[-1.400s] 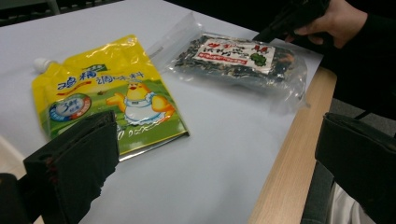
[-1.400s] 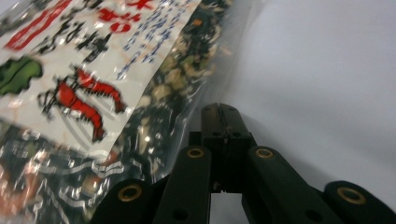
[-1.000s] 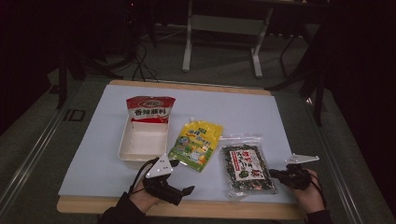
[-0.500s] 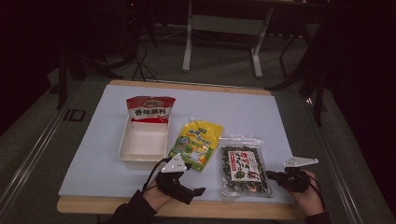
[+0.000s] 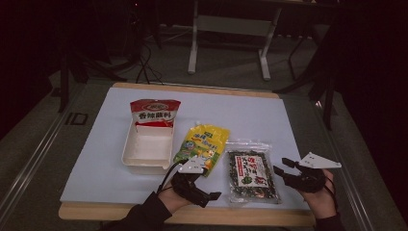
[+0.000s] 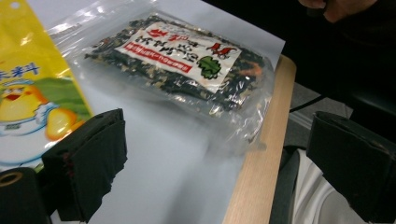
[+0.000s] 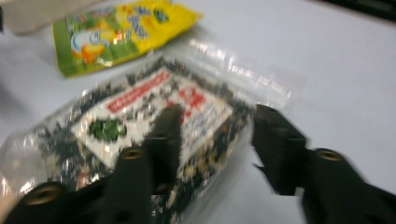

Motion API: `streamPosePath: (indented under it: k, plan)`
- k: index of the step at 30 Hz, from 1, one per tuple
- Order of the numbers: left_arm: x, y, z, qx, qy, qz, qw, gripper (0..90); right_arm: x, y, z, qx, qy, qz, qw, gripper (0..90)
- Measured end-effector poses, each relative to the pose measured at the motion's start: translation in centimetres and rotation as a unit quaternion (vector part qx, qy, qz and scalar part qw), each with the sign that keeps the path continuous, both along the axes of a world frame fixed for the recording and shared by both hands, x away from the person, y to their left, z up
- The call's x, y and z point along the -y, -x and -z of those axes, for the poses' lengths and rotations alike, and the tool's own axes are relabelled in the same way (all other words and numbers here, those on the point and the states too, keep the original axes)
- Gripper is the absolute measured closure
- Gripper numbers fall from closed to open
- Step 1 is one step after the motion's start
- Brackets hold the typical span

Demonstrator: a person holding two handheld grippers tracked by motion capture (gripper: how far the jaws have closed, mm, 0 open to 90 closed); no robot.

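High view shows the bench (image 5: 269, 115), a pale sheet on a wooden top, carrying four things in a loose row toward the near edge. Largest is the white tray (image 5: 146, 149), empty, with the red seasoning pouch (image 5: 155, 113) leaning at its far end. Right of the tray lies the yellow snack bag (image 5: 204, 144), flat and slanted, its top toward the far right. Next comes the clear seaweed packet (image 5: 251, 171), flat on the bench near the front edge, its long axis running from the near edge toward the far side and tilted slightly left at the top, label face up. In the left gripper view the packet's near corner reaches the wooden lip of the bench. The right gripper (image 5: 285, 169) sits just right of the packet, lifted off the bench; its jaws have just been opening and stand apart with nothing pinched, and in the right gripper view they frame the packet's edge from above. The left gripper (image 5: 207, 195) lies low between bag and packet, jaws spread wide and empty.
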State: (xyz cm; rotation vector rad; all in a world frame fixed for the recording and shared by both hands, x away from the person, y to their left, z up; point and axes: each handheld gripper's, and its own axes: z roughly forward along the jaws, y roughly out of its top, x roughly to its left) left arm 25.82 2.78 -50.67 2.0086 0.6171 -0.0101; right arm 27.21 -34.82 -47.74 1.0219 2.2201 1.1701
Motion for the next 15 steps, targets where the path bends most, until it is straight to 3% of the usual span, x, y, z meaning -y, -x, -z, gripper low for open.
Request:
streamPosePath:
  k: [1, 5, 10, 12, 15]
  plan:
    - [0.7, -0.3, 0.0, -0.008, -0.002, 0.004, 1.0, 6.7, -0.3, 0.1, -0.3, 0.012, -0.005, -0.002, 0.9999, 27.8]
    - [1.9, -0.9, 0.1, -0.025, 0.007, 0.005, 0.9996, 7.7, -0.6, 0.1, -0.5, 0.025, -0.02, -0.011, 0.9994, 15.2]
    - [3.3, -1.7, 0.8, -0.05, 0.006, 0.0, 0.9987, 11.1, -1.1, 0.3, -0.1, 0.031, -0.002, -0.019, 0.9993, 14.2]
    - [3.8, -2.0, 1.1, -0.064, 0.015, 0.001, 0.9978, 13.7, -1.2, 0.4, 0.1, 0.032, 0.004, -0.022, 0.9992, 14.2]
    - [4.5, -2.6, 1.7, -0.079, 0.003, -0.01, 0.9968, 16.1, -1.4, 0.6, 0.2, 0.037, 0.009, -0.024, 0.999, 14.5]
